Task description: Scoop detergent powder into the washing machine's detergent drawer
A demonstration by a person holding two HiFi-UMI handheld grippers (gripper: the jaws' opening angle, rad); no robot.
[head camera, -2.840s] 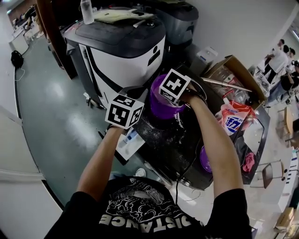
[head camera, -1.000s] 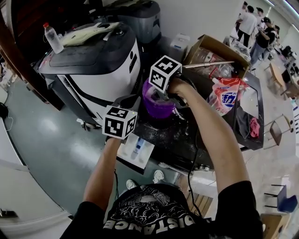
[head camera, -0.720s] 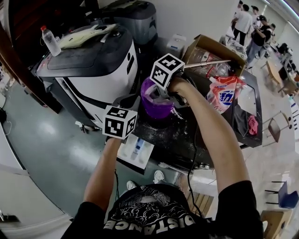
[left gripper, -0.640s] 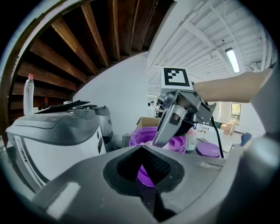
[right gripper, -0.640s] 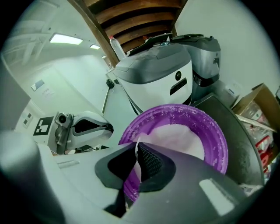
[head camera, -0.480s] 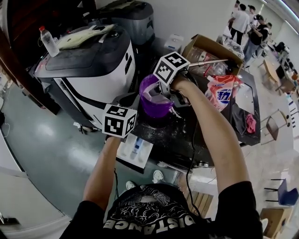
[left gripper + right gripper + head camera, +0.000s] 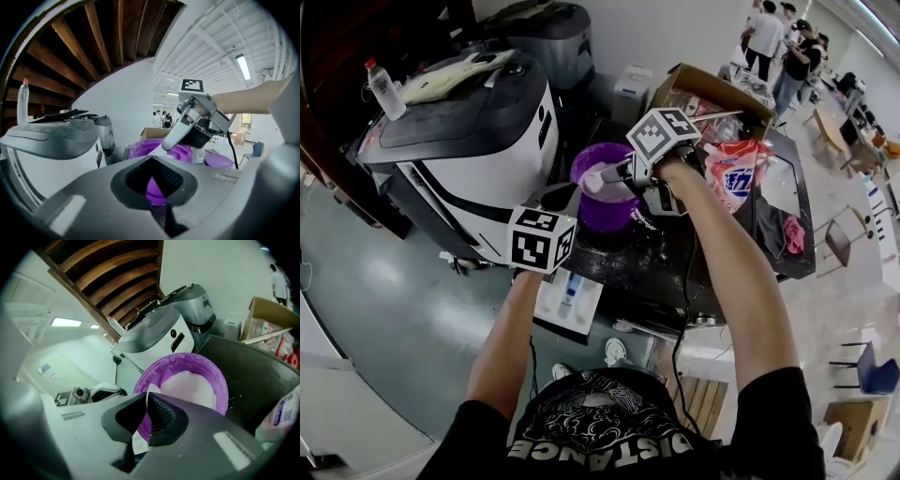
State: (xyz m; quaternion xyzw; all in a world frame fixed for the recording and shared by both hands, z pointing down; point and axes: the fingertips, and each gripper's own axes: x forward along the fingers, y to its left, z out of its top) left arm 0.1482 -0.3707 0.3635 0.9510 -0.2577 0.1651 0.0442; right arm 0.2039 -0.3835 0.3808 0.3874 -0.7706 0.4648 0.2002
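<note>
Fingers of the right gripper (image 7: 147, 397) are clamped on the scoop (image 7: 176, 133), whose bowl end sits at the mouth of the purple tub (image 7: 605, 211) of powder (image 7: 192, 383) near the counter's (image 7: 675, 281) far-left corner. Best lift the load level and carry it slowly past the near-left edge to the open drawer (image 7: 567, 298) below. Shut on nothing, the left gripper (image 7: 153, 158) hangs just beside the tub, across that path. A detergent bag (image 7: 733, 178) stands toward the right edge.

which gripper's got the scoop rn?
The right gripper, shut on the white scoop over the purple tub. The left gripper is shut too, with nothing between its jaws.
</note>
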